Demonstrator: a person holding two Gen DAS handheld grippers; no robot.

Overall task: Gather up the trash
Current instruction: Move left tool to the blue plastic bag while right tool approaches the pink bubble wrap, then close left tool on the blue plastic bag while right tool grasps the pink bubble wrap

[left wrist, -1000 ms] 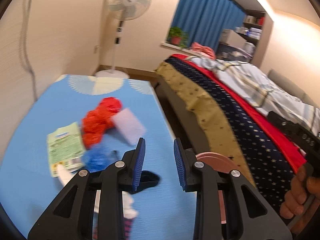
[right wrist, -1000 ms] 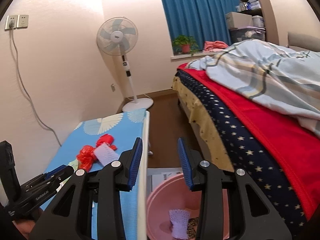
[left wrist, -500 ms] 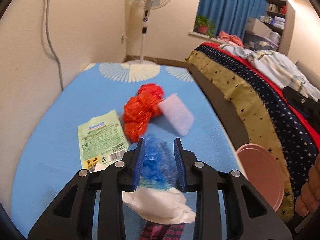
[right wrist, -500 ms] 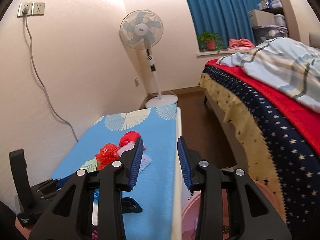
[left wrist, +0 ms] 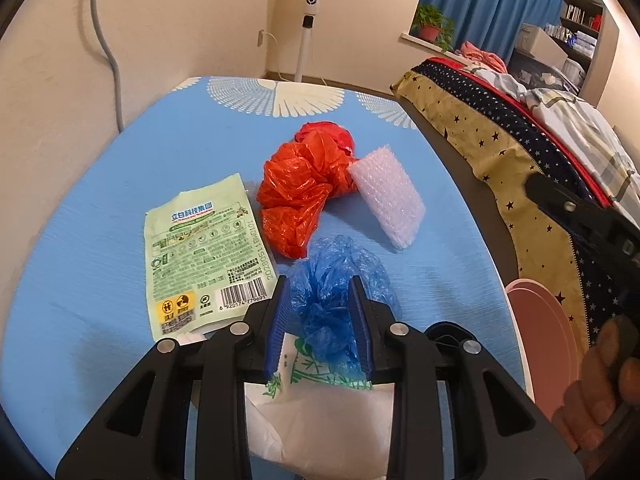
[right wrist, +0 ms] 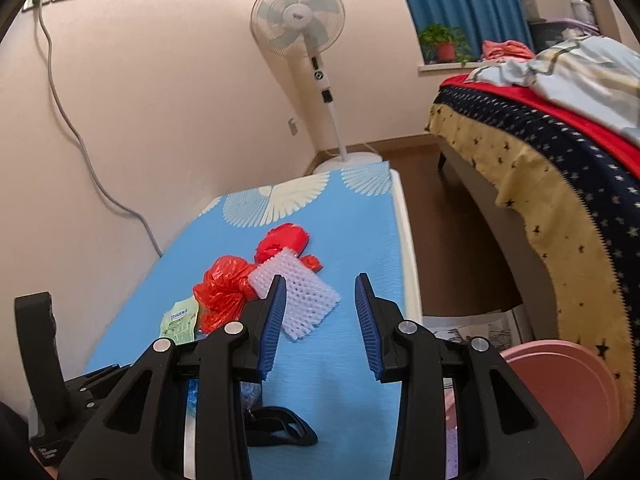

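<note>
Trash lies on the blue table (left wrist: pixel 100 184). In the left wrist view my left gripper (left wrist: pixel 318 298) is open, its fingers either side of a crumpled blue plastic bag (left wrist: pixel 340 280). Beyond it lie a crumpled red plastic bag (left wrist: pixel 308 184), a white bubble-wrap piece (left wrist: pixel 388 196) and a green printed packet (left wrist: pixel 200 248). A white paper wrapper (left wrist: pixel 320 412) lies under the gripper. In the right wrist view my right gripper (right wrist: pixel 320 308) is open and empty above the table, near the bubble wrap (right wrist: pixel 300 292) and red bag (right wrist: pixel 228 284). A pink bin (right wrist: pixel 560 392) stands beside the table's right edge.
A bed with a starred blanket (left wrist: pixel 520 148) runs along the right across a narrow strip of floor (right wrist: pixel 448 232). A standing fan (right wrist: pixel 298 16) is by the far wall. A black strap (right wrist: pixel 280 428) lies on the table's near part. The wall (left wrist: pixel 52 80) bounds the left side.
My left gripper has swung left and come down over the table until its fingers straddle the blue bag. My right gripper has swung left from over the pink bin to over the table.
</note>
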